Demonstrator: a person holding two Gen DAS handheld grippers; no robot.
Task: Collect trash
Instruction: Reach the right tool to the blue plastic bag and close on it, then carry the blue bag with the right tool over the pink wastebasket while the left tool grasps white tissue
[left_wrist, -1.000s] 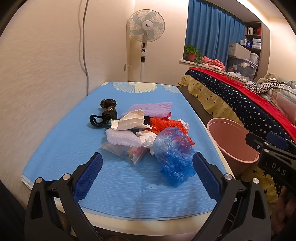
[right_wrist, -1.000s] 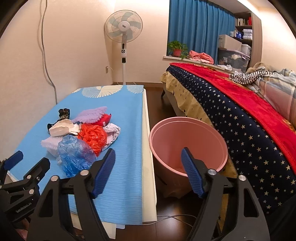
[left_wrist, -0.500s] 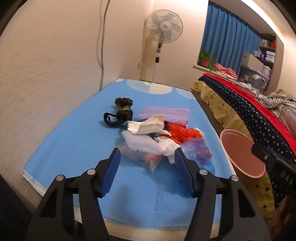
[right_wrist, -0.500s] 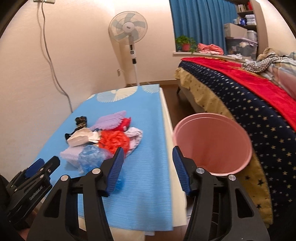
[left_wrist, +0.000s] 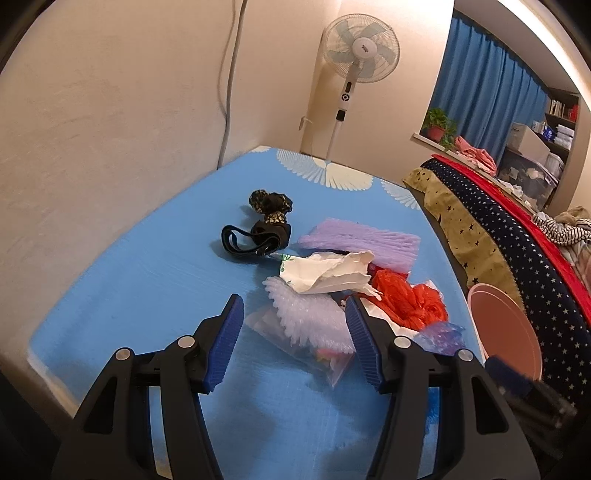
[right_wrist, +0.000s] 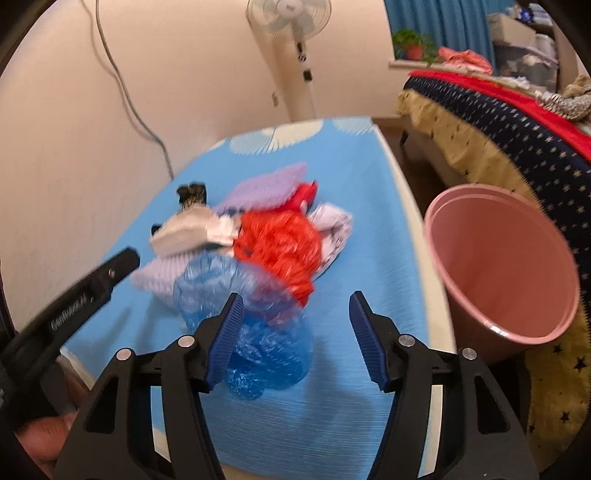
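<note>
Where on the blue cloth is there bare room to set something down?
Bare blue cloth lies between the wall and the black strap, and beyond the pile toward the fan. It is crowded mid-cloth, from the purple foam to the blue bag.

trash pile (left_wrist: 343, 291): crumpled bags, wrappers, heaped on blue mat | pink bin (right_wrist: 506, 269): upright, beside table edge

Cream wall (left_wrist: 110, 110) on the left, 1 grey cable (left_wrist: 231, 74) running down it. White standing fan (left_wrist: 360, 55) in the far corner. Blue curtains (left_wrist: 484, 107) far right, potted plant (left_wrist: 437, 123) on the sill. Bed (left_wrist: 517, 236) on the right with starred navy and red covers. Shelves (left_wrist: 557, 122) behind it. Warm light.
</note>
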